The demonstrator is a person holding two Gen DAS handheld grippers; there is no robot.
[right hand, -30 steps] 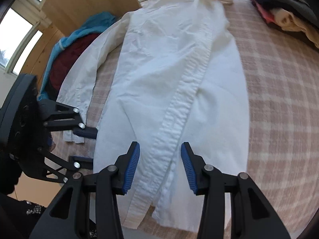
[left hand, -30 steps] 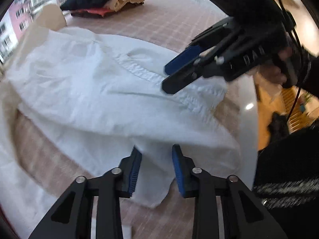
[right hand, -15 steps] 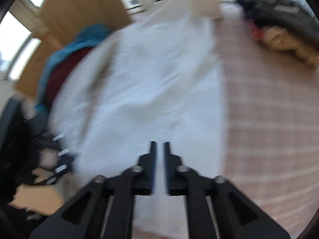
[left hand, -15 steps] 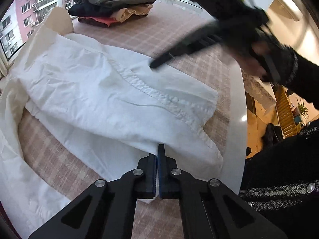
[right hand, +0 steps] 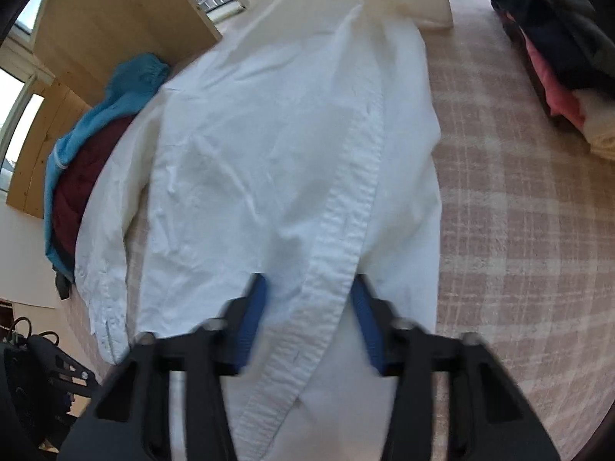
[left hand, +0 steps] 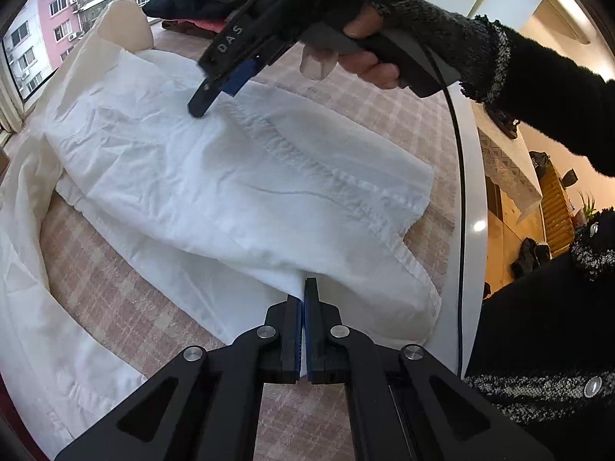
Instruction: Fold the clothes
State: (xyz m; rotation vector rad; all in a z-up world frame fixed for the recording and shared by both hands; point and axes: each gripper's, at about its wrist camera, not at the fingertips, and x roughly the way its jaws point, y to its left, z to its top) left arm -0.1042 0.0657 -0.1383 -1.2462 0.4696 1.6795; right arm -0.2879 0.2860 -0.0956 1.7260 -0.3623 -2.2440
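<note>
A white button shirt (left hand: 238, 176) lies spread on the pink checked tablecloth (left hand: 115, 296). My left gripper (left hand: 304, 292) is shut on the shirt's near hem edge, pinching a fold of white cloth. My right gripper (right hand: 307, 307) is open, its blue-padded fingers (right hand: 255, 303) straddling the button placket (right hand: 346, 207) low over the shirt. In the left wrist view the right gripper (left hand: 215, 92) hovers over the shirt's upper middle, held by a gloved hand.
A stack of folded clothes (left hand: 192, 4) sits at the table's far end, also in the right wrist view (right hand: 569, 57). A blue and dark red garment pile (right hand: 88, 153) lies by a wooden box. The table's white edge (left hand: 467, 192) runs along the right.
My left gripper closed on the shirt's hem a second ago and stays shut. My right gripper shut briefly, moved up the shirt toward the collar, and has opened again over the placket.
</note>
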